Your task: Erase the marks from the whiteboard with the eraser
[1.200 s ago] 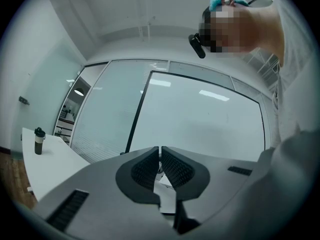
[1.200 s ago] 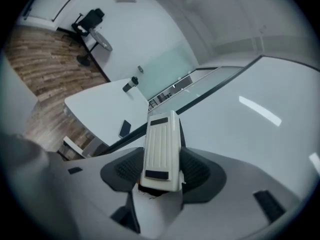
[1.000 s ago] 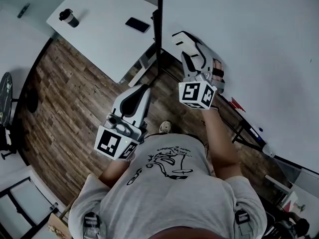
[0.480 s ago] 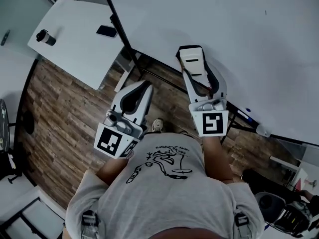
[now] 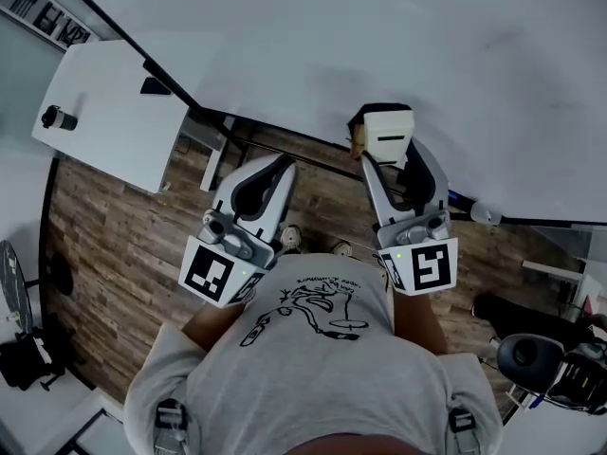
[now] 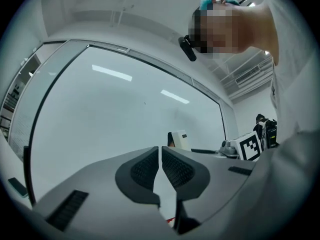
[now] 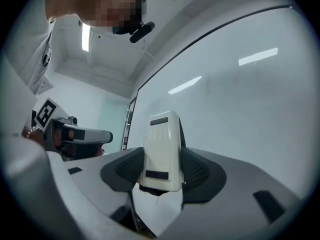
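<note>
Right gripper (image 5: 390,155) lower, eraser (image 7: 161,151) part-hidden

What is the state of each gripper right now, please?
Left gripper: closed, nothing between its jaws.
Right gripper: closed on the eraser.

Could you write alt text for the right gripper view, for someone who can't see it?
The right gripper has its grey jaws shut on a cream, block-shaped plastic eraser, held upright in front of a large white whiteboard that reflects ceiling lights.
</note>
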The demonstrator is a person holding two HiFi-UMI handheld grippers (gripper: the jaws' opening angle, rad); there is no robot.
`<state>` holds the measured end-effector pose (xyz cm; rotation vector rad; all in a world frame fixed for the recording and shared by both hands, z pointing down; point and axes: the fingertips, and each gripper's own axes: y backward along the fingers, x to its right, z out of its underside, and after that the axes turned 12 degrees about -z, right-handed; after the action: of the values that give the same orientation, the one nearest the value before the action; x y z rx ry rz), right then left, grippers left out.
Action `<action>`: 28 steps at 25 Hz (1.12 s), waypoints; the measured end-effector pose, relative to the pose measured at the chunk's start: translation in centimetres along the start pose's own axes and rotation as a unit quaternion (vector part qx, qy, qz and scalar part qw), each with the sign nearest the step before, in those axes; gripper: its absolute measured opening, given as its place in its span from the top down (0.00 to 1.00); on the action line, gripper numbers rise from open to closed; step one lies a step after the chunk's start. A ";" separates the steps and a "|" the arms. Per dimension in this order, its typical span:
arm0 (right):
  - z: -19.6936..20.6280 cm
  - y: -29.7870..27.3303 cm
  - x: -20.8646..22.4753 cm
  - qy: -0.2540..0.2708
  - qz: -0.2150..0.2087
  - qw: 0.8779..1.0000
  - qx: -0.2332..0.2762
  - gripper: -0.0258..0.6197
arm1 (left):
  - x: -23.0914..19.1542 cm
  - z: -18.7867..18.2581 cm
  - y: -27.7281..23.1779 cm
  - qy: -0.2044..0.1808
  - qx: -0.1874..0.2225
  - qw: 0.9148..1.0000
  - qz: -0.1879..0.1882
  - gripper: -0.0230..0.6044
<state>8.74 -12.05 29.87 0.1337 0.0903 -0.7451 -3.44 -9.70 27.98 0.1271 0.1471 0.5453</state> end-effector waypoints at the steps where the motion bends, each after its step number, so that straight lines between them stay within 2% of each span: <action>1: -0.3 1.2 0.6 -0.001 0.005 1.000 0.003 0.59 | 1.1 0.0 -0.5 0.000 0.000 1.000 0.008 0.91; 10: -1.2 8.6 4.7 -0.025 0.051 0.998 0.019 0.59 | 8.1 0.2 -4.6 0.003 0.001 0.997 0.076 0.91; 18: -2.1 13.8 6.6 -0.036 0.082 0.995 0.035 0.59 | 13.3 0.8 -6.7 0.013 0.002 0.992 0.126 0.91; 28: -2.6 15.8 8.0 -0.039 0.099 0.993 0.045 0.59 | 15.9 1.2 -7.9 0.018 -0.002 0.989 0.148 0.91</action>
<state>25.27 -5.48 27.67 0.1959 -0.0311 -0.5563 14.16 -8.12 26.25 0.1354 0.1637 0.8441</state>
